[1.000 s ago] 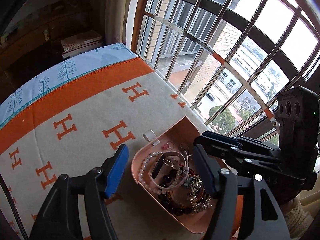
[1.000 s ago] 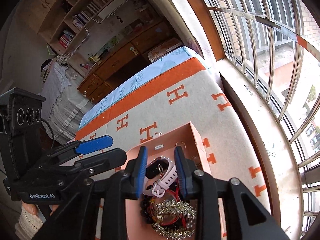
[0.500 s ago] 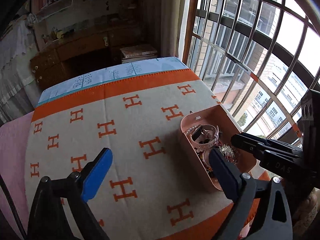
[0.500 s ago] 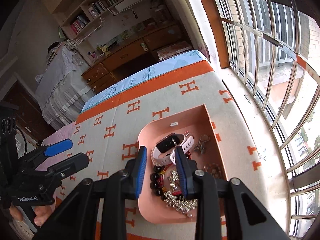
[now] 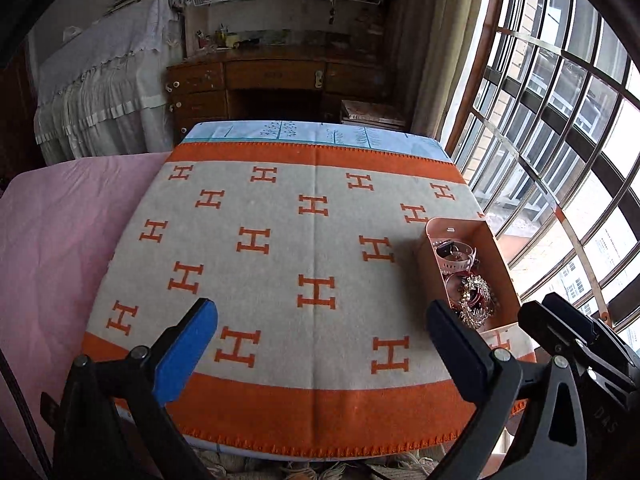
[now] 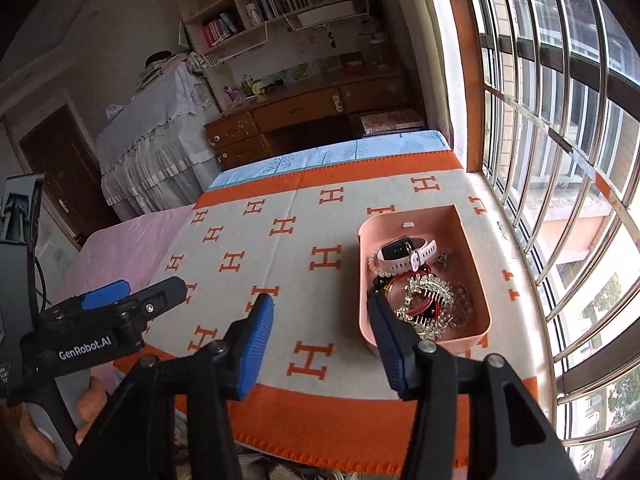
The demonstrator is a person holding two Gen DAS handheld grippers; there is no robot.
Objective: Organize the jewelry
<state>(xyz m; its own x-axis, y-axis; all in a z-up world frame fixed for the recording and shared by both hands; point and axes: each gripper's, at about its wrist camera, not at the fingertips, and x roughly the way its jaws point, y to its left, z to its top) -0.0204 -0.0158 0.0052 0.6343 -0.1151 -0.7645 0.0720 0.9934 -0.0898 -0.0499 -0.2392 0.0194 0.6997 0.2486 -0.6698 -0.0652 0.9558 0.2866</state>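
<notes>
A barred window (image 6: 560, 140) flanks the blanket-covered desk (image 5: 280, 240). The pink tray (image 6: 472, 264) near its window edge holds a watch (image 6: 404, 250) and jewelry (image 6: 428, 304). Left claw (image 5: 320, 344) gapes empty; right claw (image 6: 320, 332) is opening, empty.

Tray (image 6: 472, 240) on blanket (image 6: 304, 240), window-side; watch (image 6: 404, 250) behind comb (image 6: 430, 300) inside.

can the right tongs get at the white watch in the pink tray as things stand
Probably yes. The right tongs, empty and opening, hang over the blanket just short of the open-topped pink tray, and the white watch lies on top of the other pieces, uncovered.
</notes>
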